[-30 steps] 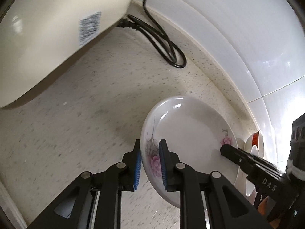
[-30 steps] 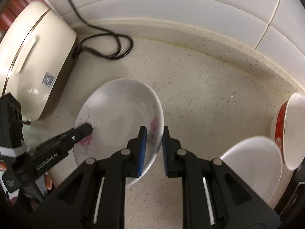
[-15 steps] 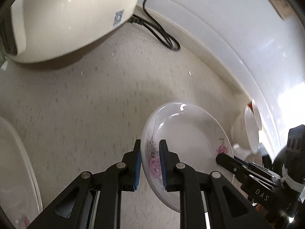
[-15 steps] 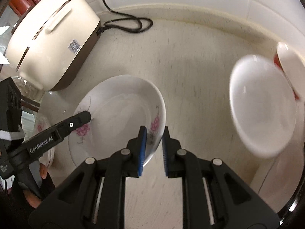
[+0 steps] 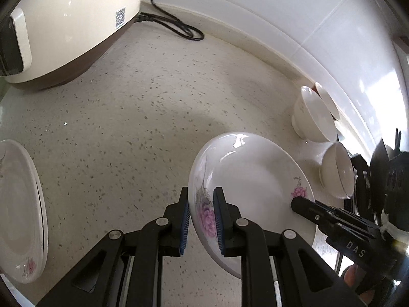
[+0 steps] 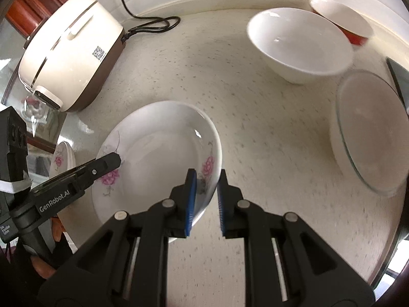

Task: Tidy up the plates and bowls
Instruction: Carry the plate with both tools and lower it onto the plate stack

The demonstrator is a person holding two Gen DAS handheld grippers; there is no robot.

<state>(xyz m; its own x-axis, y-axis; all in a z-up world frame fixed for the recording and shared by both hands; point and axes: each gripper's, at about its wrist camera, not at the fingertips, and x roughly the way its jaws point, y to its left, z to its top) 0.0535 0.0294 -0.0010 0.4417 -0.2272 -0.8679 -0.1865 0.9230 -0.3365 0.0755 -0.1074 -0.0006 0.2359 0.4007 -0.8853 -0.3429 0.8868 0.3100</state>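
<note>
You held the flowered plate (image 5: 250,184) off the table (image 5: 153,117) at mid-frame, each hand-held gripper, left (image 5: 202,220) and right (image 6: 205,199), clamped on its rim, so it wasn't yet stacked on the plates (image 5: 18,212) at lower left, and the bowls (image 6: 299,43) at upper right looked unsorted.

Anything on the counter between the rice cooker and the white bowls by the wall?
Only bare speckled counter lies between the rice cooker and the white bowls; its black cord stays along the wall. The left wrist view shows this.
</note>
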